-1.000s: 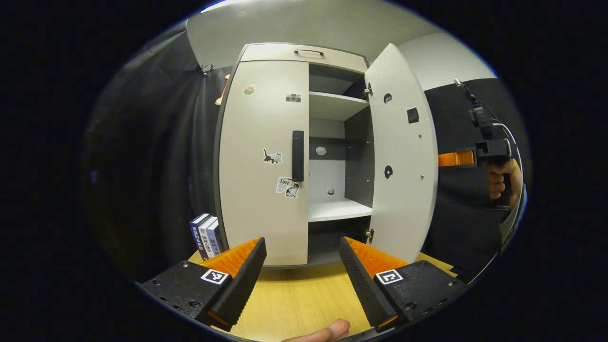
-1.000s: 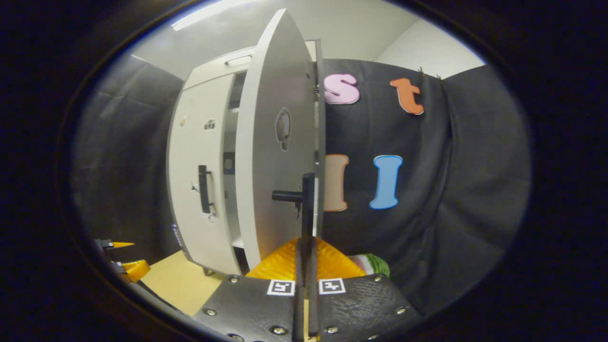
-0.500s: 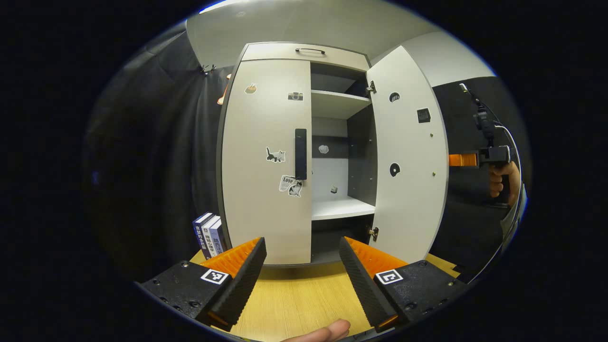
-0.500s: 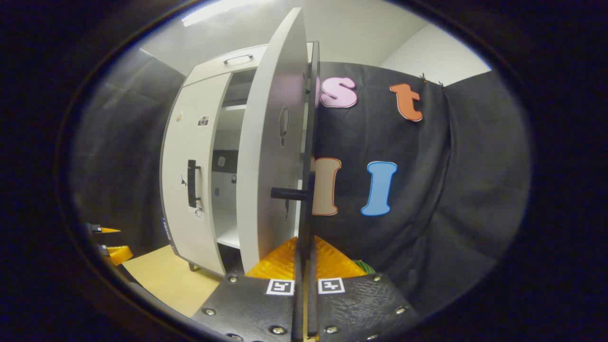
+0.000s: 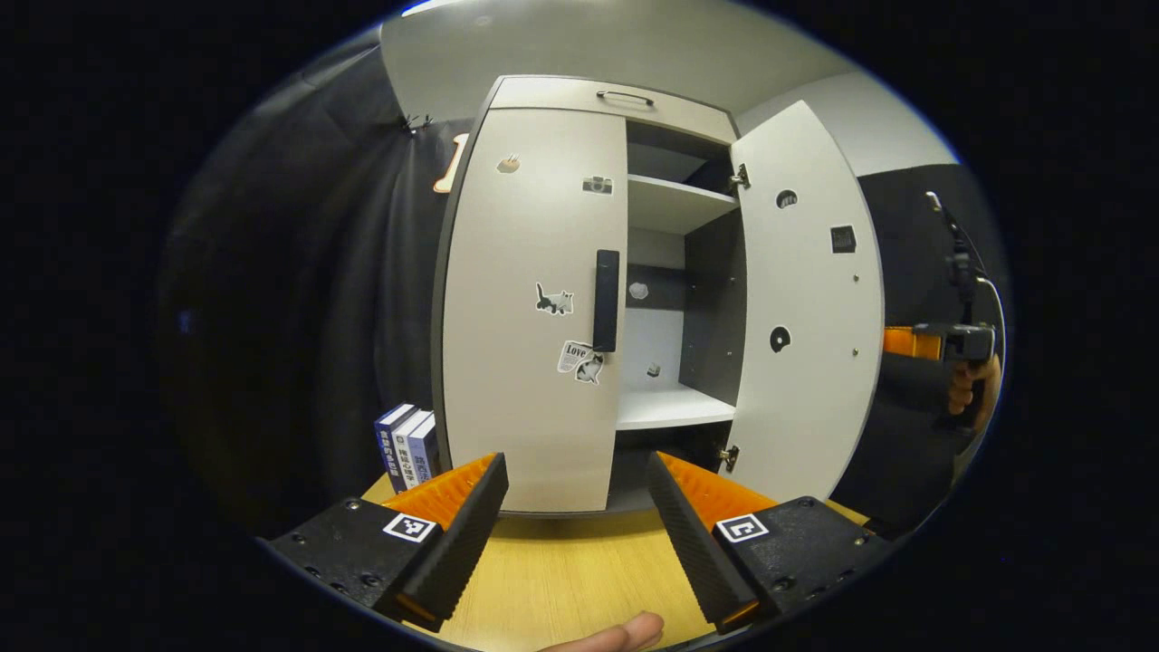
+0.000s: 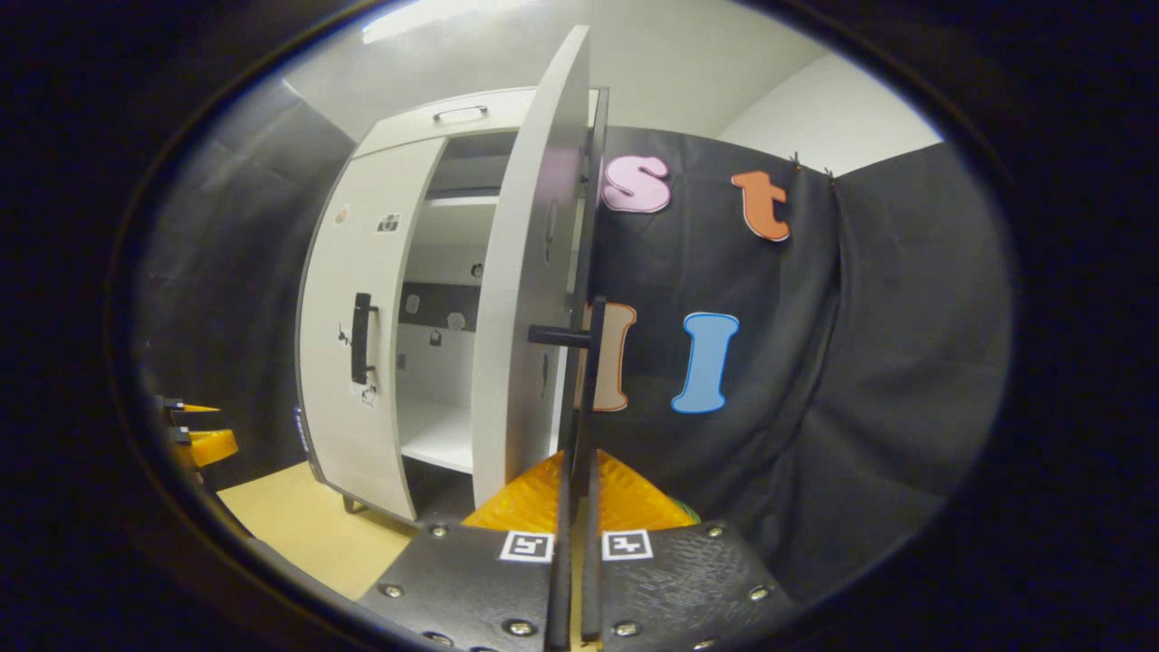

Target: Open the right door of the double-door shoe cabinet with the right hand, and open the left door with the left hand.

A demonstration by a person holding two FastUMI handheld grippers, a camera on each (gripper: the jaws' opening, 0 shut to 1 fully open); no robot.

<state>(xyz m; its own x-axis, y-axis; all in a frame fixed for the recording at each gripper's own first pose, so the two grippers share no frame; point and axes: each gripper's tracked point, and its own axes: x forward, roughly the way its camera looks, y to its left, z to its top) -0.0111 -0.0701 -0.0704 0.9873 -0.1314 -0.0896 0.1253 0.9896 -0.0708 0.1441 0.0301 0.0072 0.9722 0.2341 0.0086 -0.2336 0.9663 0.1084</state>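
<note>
step: right door (image 5: pixel 806 308) stood swung wide off the shoe cabinet (image 5: pixel 579 95) | right hand-held gripper (image 6: pixel 572 507) clamped on its handle (image 6: pixel 587 380) | left hand-held gripper (image 5: pixel 575 507) gaped before the closed left door (image 5: pixel 534 299) | next: likely reach its handle (image 5: pixel 606 301)

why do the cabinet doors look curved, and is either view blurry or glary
Left gripper view: fisheye bends the closed left door and the open right door into arcs; the image is sharp and evenly lit, with no glare on the doors. Right gripper view: the same bowing, a softer and dimmer picture, and a bright ceiling light at the top edge.
</note>
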